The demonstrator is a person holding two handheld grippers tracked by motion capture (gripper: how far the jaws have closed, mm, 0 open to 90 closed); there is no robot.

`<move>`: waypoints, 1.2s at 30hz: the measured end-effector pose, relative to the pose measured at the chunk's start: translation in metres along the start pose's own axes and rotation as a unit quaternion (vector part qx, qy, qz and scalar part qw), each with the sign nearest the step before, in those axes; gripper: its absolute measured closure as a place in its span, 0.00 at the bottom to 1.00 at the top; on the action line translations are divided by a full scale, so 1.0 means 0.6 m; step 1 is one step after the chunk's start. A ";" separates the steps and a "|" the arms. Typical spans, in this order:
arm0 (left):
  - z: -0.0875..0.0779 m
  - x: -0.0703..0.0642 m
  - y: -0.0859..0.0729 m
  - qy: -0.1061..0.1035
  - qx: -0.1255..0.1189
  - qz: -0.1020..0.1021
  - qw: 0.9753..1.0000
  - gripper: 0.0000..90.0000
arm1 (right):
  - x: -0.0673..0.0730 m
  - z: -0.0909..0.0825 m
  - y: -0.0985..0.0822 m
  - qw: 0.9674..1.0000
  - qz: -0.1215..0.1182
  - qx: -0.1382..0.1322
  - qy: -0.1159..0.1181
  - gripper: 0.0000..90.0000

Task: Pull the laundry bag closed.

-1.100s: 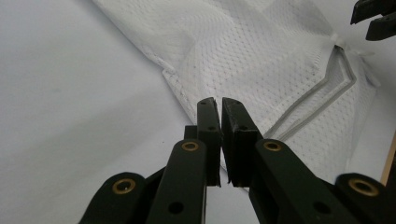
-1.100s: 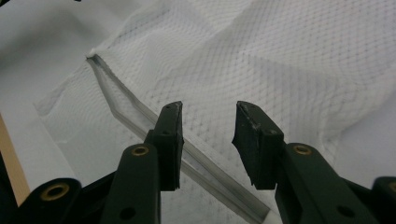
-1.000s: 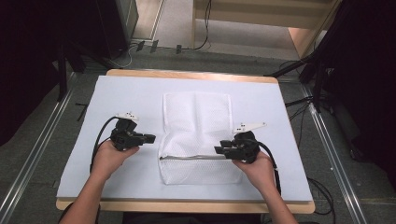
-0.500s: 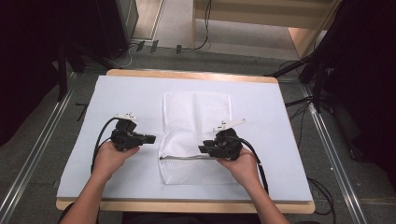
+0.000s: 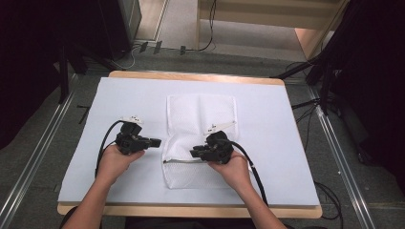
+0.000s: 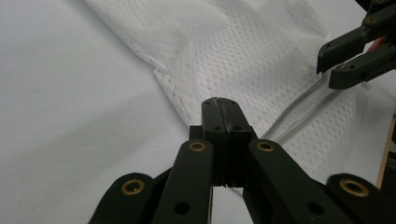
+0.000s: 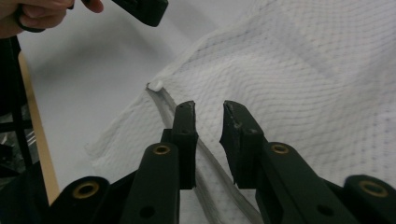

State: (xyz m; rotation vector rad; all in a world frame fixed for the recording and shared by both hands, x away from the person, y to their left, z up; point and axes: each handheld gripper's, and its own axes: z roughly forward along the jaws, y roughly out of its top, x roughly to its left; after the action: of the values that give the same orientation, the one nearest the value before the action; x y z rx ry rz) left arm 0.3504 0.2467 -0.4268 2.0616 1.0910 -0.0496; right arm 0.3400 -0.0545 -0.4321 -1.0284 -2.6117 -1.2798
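White mesh bag (image 5: pixel 199 138) flat at mid-surface, long axis running away from the person, zipper (image 5: pixel 184 161) crossing it near the close end. Soft perforated net fabric, slightly rumpled, hemmed edges; zipper a pale band with its pull (image 7: pixel 154 86) at the bag's left edge, so apparently zipped along its length. Right gripper (image 5: pixel 196 153) low over the zipper line, pointing left along it; jaws have just been closing, now a narrow gap, nothing pinched yet, zipper tape running beneath and between them in the right gripper view. Likely lining up on the track to reach the pull. Left gripper (image 5: pixel 156 142) parked just off the bag's left edge on bare sheet, jaws clenched tight on nothing, tips pointing at the hem (image 6: pixel 170 88); probably waiting to pin that corner so the fabric won't drag when the zipper moves. Light blue sheet (image 5: pixel 119 100) covering the surface, smooth and matte, wooden edge (image 5: pixel 191 76) showing at the far side. Both hands (image 5: pixel 114 160) wrapped around the gripper bodies, black cables (image 5: pixel 253 167) trailing back toward the person. Grey floor and metal rails (image 5: pixel 28 162) around the surface.
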 end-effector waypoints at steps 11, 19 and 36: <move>0.014 -0.008 -0.006 -0.010 0.004 0.002 1.000 1.00 | 0.028 0.037 0.012 1.000 -0.009 0.012 0.015 0.91; 0.016 -0.004 -0.009 -0.012 0.004 -0.004 1.000 1.00 | 0.042 0.063 0.021 0.999 -0.012 0.018 0.028 0.93; 0.027 0.000 -0.016 -0.018 0.013 -0.024 0.999 1.00 | 0.049 0.125 0.029 0.998 -0.009 0.057 0.039 0.88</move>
State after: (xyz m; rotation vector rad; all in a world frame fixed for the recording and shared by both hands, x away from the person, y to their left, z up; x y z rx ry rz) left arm 0.3486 0.2394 -0.4438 2.0497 1.1241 -0.1243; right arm 0.3442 0.0232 -0.4598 -0.9217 -2.6068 -1.1335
